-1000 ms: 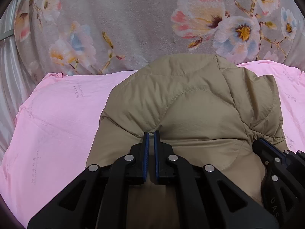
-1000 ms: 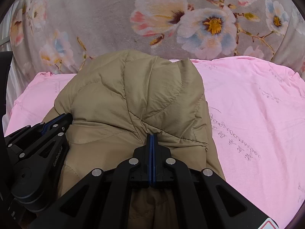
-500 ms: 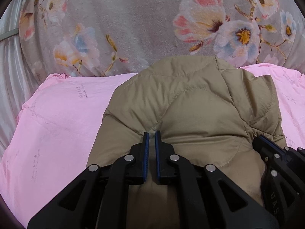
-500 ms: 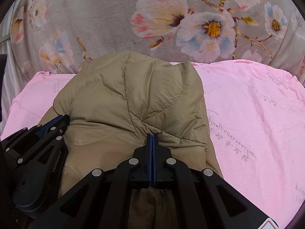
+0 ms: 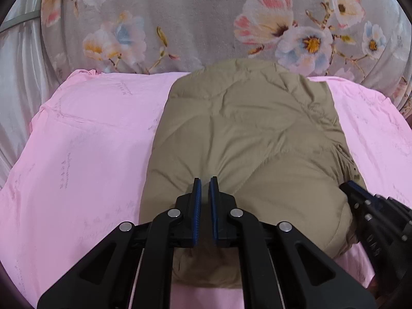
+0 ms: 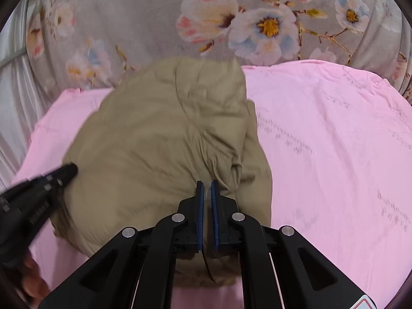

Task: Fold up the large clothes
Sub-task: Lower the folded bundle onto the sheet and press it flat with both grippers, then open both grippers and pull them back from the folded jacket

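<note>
A tan quilted jacket (image 5: 252, 134) lies folded in a bundle on the pink sheet (image 5: 85, 141); it also shows in the right wrist view (image 6: 159, 139). My left gripper (image 5: 205, 182) sits at the jacket's near edge with its jaws slightly apart and a thin bit of fabric between them. My right gripper (image 6: 207, 185) is at the jacket's near right edge, jaws a narrow gap apart, with fabric below them. Each gripper shows at the edge of the other's view: the right one (image 5: 373, 211) and the left one (image 6: 38, 193).
The pink sheet (image 6: 334, 141) spreads to both sides of the jacket. A grey floral blanket (image 5: 206, 18) rises behind it. A pale curtain (image 5: 15, 90) hangs at the left.
Both grippers have pulled back toward me and their jaws have parted a little. The jacket has settled flatter on the sheet, and the two grippers have moved apart.
</note>
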Demonstrator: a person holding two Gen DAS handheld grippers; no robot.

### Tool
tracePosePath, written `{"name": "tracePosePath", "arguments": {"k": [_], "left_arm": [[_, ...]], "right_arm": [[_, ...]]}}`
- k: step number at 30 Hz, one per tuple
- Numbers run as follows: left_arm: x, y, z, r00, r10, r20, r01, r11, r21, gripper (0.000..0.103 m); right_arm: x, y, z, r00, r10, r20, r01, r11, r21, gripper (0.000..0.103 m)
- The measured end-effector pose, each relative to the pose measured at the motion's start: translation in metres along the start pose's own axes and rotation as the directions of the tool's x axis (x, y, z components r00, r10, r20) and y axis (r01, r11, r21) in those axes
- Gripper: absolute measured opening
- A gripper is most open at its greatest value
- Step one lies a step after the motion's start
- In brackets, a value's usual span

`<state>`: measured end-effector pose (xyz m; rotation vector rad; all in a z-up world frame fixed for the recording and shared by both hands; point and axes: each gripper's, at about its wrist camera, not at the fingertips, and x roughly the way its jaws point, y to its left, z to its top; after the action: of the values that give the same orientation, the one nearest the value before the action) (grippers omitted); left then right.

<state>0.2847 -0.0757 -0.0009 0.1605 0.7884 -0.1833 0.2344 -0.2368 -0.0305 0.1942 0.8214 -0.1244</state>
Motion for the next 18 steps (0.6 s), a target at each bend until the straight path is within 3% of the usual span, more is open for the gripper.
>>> {"name": "tracePosePath", "arguments": {"k": [3,6,13,16,18], "left_arm": [[-0.004,-0.006,-0.004,0.999,0.025,-0.024,-0.024,1.0,0.01,0.006],[-0.018,0.0,-0.01,0.998,-0.018,-0.053,0.016,0.999,-0.027,0.006],[-0.032,0.0,-0.04,0.997,-0.012,-0.078,0.01,1.0,-0.021,0.006],[-0.036,0.002,-0.056,0.994,-0.025,-0.104,0.022,0.999,-0.027,0.006],[-0.038,0.003,-0.066,0.993,-0.025,-0.118,0.021,0.999,-0.03,0.006]], "right_arm": [[-0.005,0.003,0.001,0.999,-0.027,-0.028,0.027,1.0,0.003,0.007],[-0.026,-0.001,-0.005,1.0,0.0,-0.008,0.0,1.0,0.031,0.009],[-0.039,0.002,-0.031,0.998,-0.048,-0.029,0.048,0.999,-0.014,0.01],[-0.054,0.002,-0.043,0.999,-0.041,-0.032,0.04,0.999,-0.014,0.021],[-0.061,0.002,-0.054,0.999,-0.029,-0.038,0.029,0.999,-0.017,0.036]]}}
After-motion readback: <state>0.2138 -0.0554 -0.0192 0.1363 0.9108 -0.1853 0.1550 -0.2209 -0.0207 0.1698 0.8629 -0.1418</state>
